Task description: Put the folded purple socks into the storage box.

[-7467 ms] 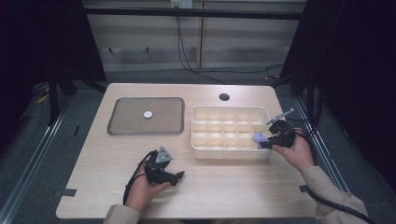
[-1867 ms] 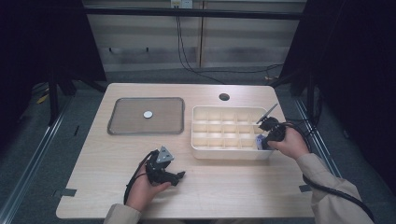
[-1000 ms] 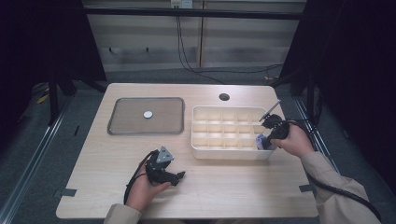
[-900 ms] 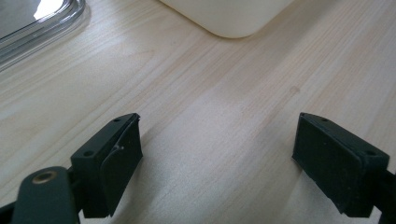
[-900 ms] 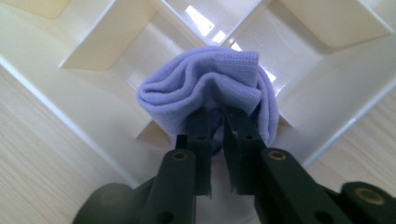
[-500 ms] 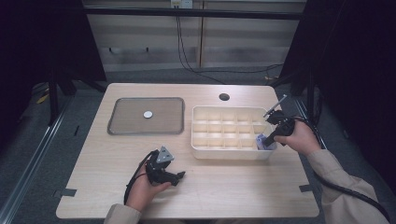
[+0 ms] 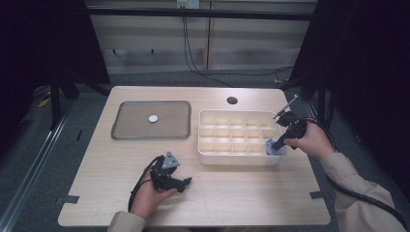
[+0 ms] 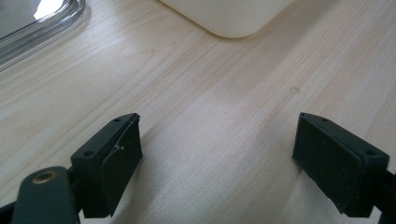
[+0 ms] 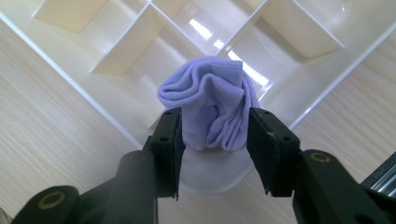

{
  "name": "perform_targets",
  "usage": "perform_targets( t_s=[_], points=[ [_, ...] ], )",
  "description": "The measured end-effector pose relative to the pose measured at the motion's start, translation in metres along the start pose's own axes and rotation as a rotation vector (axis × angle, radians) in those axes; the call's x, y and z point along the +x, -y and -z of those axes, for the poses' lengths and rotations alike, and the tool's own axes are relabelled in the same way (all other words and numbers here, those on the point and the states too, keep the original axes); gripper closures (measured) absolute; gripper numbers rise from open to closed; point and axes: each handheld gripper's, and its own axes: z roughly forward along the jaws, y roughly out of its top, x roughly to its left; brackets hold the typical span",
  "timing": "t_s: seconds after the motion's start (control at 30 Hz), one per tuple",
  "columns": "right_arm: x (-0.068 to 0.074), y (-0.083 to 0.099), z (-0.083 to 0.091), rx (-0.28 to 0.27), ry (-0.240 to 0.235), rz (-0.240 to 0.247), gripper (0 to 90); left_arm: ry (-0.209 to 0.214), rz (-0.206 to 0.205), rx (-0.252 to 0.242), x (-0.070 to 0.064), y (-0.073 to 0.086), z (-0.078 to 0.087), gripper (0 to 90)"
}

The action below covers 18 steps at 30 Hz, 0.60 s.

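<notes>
Tabletop (image 7: 232, 193): pale wood with fine straight grain, filling the middle of the high view; a small dark round hole (image 7: 232, 100) near its far edge.
Bin (image 7: 209, 145): cream plastic, glossy, rectangular with rounded corners, split by thin walls into a grid of cells; right of centre in the high view.
Tray (image 7: 125, 121): grey, shallow, rounded corners, upper left of centre; a small white disc (image 7: 153, 118) lies in it.
Cloth (image 9: 212, 109): lilac knit fabric, bunched into soft folds, in the bin's corner cell at the lower right of the bin in the high view (image 7: 271, 147); it sits between the right tongs' two black jaws, which press its sides.
Right tongs (image 9: 214, 135): narrowed onto the cloth, pointing down into the corner cell.
Right hand (image 7: 314, 140): reaches in from the lower right, sleeve beige, wrist bent toward the bin.
Left tongs (image 8: 217, 154): jaws spread wide, nothing between them, low over bare tabletop.
Left hand (image 7: 147, 195): rests at the lower centre-left of the high view, well apart from the bin.
</notes>
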Motion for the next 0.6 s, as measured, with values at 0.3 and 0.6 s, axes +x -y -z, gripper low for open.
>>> perform_targets(
  t_s=[0.3,0.6],
  points=[
    [0.0003,-0.0003,0.0031,-0.006,0.006,0.003,50.1,0.0,0.0,0.0,0.0,0.0,0.0,14.7],
    [0.0017,-0.002,0.0067,-0.02,0.015,0.011,42.9,0.0,0.0,0.0,0.0,0.0,0.0,14.7]
  ],
)
